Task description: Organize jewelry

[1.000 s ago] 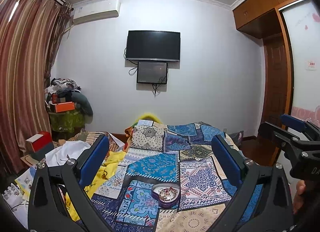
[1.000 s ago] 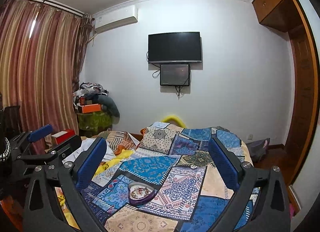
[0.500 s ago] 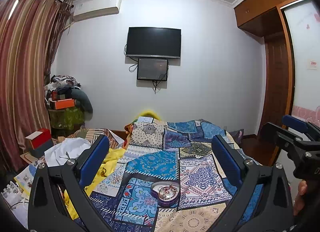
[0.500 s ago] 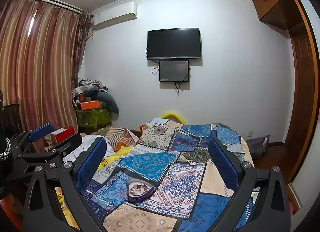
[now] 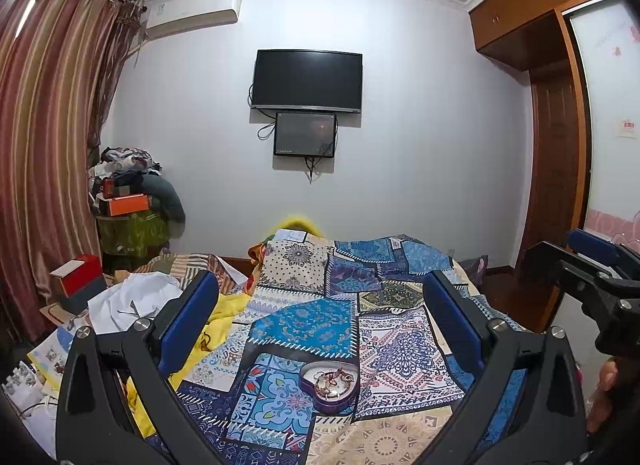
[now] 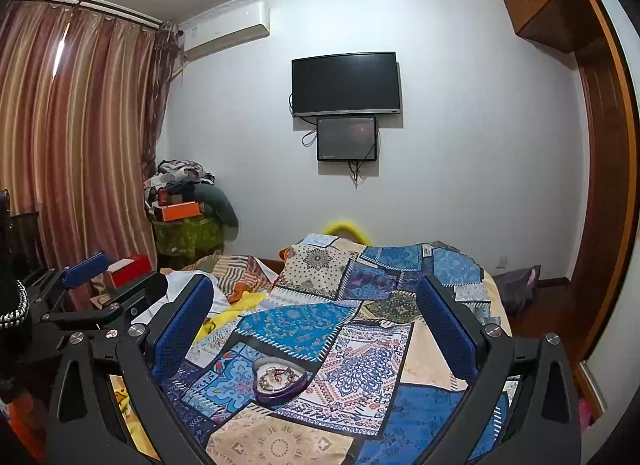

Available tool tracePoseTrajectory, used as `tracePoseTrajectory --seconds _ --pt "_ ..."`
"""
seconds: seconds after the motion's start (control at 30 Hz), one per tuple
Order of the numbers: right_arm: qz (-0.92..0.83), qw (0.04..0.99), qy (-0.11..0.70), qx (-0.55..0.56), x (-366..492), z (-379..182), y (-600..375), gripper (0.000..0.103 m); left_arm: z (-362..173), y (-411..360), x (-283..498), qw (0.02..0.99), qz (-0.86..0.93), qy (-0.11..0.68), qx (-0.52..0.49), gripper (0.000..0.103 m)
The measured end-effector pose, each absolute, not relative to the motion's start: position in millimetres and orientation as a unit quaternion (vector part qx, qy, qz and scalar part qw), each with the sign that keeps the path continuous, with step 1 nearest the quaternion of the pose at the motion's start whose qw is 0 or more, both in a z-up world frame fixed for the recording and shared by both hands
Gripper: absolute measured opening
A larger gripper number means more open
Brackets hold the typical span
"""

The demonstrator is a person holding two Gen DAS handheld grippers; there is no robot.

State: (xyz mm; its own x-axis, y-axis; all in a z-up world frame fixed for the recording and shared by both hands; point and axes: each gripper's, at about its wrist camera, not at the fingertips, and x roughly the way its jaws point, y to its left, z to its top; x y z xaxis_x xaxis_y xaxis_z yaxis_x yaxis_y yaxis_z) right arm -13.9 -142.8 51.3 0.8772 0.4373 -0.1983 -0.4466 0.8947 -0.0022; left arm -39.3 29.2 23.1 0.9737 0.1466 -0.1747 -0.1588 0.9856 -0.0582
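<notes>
A purple heart-shaped tin (image 5: 329, 387) holding a tangle of jewelry lies on the patchwork bedspread (image 5: 308, 321); it also shows in the right wrist view (image 6: 280, 381). My left gripper (image 5: 318, 325) is open and empty, held above the bed, the tin low between its fingers. My right gripper (image 6: 314, 331) is open and empty too, above the bed with the tin below and ahead. The right gripper shows at the right edge of the left wrist view (image 5: 596, 269); the left gripper shows at the left of the right wrist view (image 6: 96, 285).
White and yellow cloths (image 5: 136, 305) and papers lie on the bed's left side. A red box (image 5: 78, 279) and a pile of clothes and boxes (image 5: 128, 201) stand by the striped curtain. A TV (image 5: 308, 81) hangs on the far wall. A wooden wardrobe (image 5: 556, 169) is at right.
Both views have tilted slightly downward, so the bed and tin sit higher and nearer in frame. Both grippers stay open and empty.
</notes>
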Motion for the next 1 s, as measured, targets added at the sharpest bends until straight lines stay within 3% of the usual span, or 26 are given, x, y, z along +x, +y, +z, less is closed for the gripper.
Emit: tracePoseTrajectory --seconds 1.0 --pt "0.227 0.968 0.105 -0.022 -11.5 49.7 -144.0 0.101 23.3 30.3 -37.8 0.994 0.060 0.089 -0.038 0.102"
